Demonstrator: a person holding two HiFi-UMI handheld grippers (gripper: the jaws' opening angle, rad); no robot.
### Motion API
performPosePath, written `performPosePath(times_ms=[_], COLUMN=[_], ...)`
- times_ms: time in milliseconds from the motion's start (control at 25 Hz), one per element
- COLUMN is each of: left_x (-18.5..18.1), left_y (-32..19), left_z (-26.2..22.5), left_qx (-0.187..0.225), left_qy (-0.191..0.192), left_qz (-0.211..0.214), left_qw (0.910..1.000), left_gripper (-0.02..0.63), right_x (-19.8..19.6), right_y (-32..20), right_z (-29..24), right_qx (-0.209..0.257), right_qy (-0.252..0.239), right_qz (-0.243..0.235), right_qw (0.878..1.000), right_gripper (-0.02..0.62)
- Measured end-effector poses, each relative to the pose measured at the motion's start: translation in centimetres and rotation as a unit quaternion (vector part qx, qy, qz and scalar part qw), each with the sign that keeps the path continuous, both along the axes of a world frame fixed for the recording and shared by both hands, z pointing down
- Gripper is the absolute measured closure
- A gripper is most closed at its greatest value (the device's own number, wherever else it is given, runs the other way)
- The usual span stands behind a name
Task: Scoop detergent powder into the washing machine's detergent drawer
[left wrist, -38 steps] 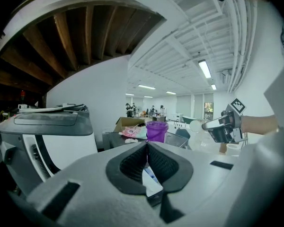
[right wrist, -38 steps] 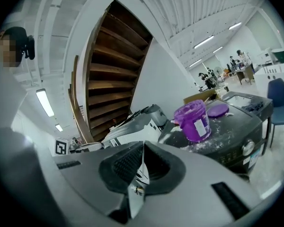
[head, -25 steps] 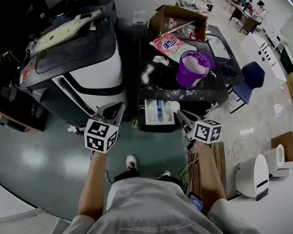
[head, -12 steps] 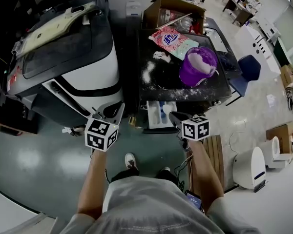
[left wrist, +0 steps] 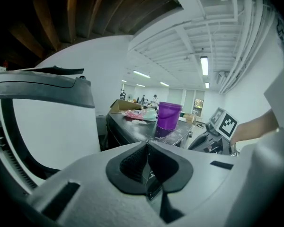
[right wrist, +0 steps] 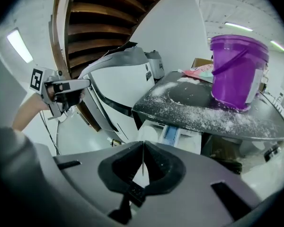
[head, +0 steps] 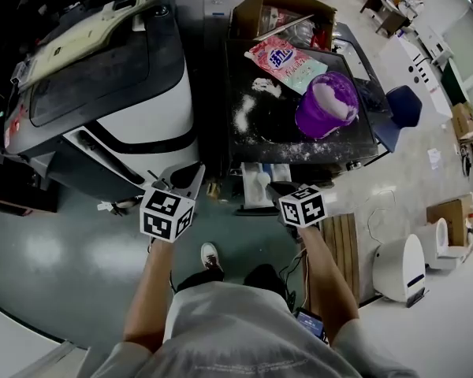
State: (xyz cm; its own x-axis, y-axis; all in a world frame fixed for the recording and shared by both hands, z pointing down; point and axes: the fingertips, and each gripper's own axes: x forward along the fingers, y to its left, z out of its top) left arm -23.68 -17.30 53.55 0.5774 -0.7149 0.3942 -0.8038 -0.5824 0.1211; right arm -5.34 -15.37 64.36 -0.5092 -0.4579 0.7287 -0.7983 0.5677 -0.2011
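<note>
the detergent drawer (head: 260, 181) stands pulled out below the front edge of the powder-strewn washing machine top (head: 272, 132). a purple bucket (head: 325, 105) sits near the right edge and a detergent bag (head: 286, 63) near the far edge. the left claw (left wrist: 146, 148) and the right claw (right wrist: 143, 150) are closed and empty.

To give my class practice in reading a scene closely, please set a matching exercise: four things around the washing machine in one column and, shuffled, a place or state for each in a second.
Things
1 purple bucket
2 detergent bag
3 detergent drawer
4 cardboard box

Places or states
A pulled out at the machine's front
B open, beyond the dark top
C upright on the dark top
D lying flat on the dark top

Pairs: 1-C; 2-D; 3-A; 4-B
</note>
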Motion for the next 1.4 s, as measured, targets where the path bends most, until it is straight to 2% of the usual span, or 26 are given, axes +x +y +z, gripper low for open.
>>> performPosePath(times_ms=[240,440,680,1120,1240,1400], left_x=[-0.6,-1.2,-1.4,-1.8,-1.6,-1.7], left_y=[0.1,-0.1,0.0,0.3,0.5,0.6], left_z=[0.3,0.4,0.7,0.5,0.4,0.3], left_qx=[-0.005,-0.005,-0.009,-0.005,-0.003,-0.001], left_qy=[0.006,0.008,0.008,0.012,0.016,0.015], left_qz=[-0.004,-0.010,-0.009,-0.012,-0.010,-0.010], left_qw=[1.0000,0.9999,0.9999,0.9998,0.9998,0.9998], left_gripper=[0.595,0.595,0.595,0.595,0.595,0.595], right_x=[-0.8,-1.6,-2.3,-2.7,-2.7,-2.5], right_y=[0.1,0.2,0.3,0.3,0.3,0.5], right_z=[1.2,1.8,1.6,1.1,1.0,1.1], right_qx=[0.020,0.060,0.102,0.177,0.197,0.222], right_qy=[0.071,0.138,0.214,0.292,0.318,0.360], right_qz=[-0.057,-0.120,-0.179,-0.223,-0.240,-0.273], right_qw=[0.996,0.981,0.955,0.913,0.896,0.864], right_gripper=[0.584,0.584,0.584,0.584,0.584,0.584])
